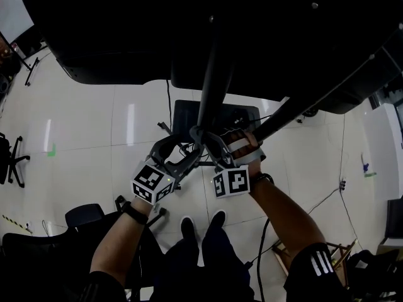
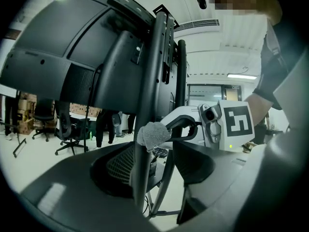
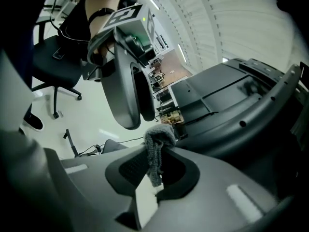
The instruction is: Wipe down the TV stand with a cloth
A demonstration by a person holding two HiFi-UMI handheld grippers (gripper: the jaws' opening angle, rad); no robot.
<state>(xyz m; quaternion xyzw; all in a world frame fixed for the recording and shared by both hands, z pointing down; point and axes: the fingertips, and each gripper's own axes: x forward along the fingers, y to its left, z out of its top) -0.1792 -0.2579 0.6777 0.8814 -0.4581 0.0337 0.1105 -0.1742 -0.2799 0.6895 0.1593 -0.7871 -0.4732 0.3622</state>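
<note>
- Right gripper [image 3: 157, 167] sat closest to its own lens, its jaws pinched on a grey cloth [image 3: 159, 135]. A white tag hung from the cloth down in the gap.
- From where I stood, the cloth looked like a nubbly knit or terry. It was bunched into a soft lump at the jaw tips and seemed pressed against the TV stand's upright [image 2: 147, 91], below the TV [image 1: 189, 30].
- Left gripper [image 2: 155, 162] had its jaws wide apart, straddling that upright with nothing clamped. I could not tell whether a pad touched the pole.
- I judged the wiping to be under way on the pole, with the left gripper placed to steady the stand.
- The next move, I'd guess, called for sliding the lump along the tube with the pinch kept firm, since a small wad could slip sideways off a smooth round pole.
- What looked like the stand's dark base plate [image 1: 186, 115] would want a flatter spread of cloth.
- That upright was a slim black tube, matt with a faint sheen, and a second one ran just behind it.
- The TV's back was moulded dark plastic with ribs and screw holes.
- Both grippers showed fine mesh pads and smooth grey bodies, each carrying a black-and-white marker cube [image 1: 151, 182].
- Underfoot, the floor [image 1: 94, 137] was glossy pale tile, streaked with reflected light.
</note>
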